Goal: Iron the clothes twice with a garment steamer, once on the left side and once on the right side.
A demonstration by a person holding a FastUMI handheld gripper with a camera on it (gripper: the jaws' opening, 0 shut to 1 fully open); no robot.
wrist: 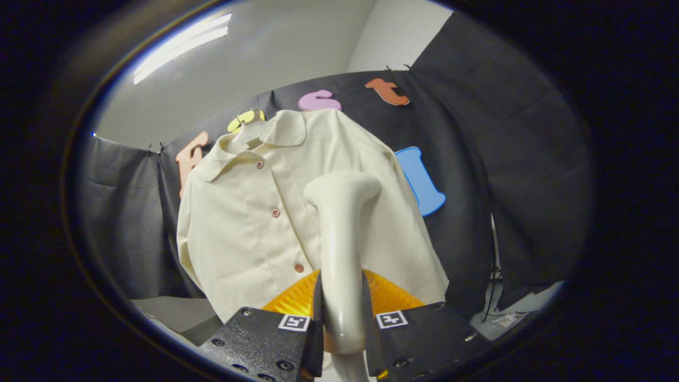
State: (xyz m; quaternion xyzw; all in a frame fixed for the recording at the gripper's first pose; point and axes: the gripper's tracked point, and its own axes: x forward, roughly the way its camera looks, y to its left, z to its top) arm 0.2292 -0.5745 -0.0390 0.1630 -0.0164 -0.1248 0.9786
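Observation:
A cream button-up shirt hangs on a hanger against the black cloth wall, with brown buttons down its front. My gripper is shut on the handle of a cream garment steamer, both black fingers pressing its sides. The steamer stands upright between the fingers, and its head lies in front of the right half of the shirt, right of the button line. Whether the head touches the fabric cannot be told. An orange ribbed part shows just behind the fingers.
Black cloth wall surrounds the shirt on both sides. A pale floor or surface shows low on the left, and cables and a pale patch low on the right.

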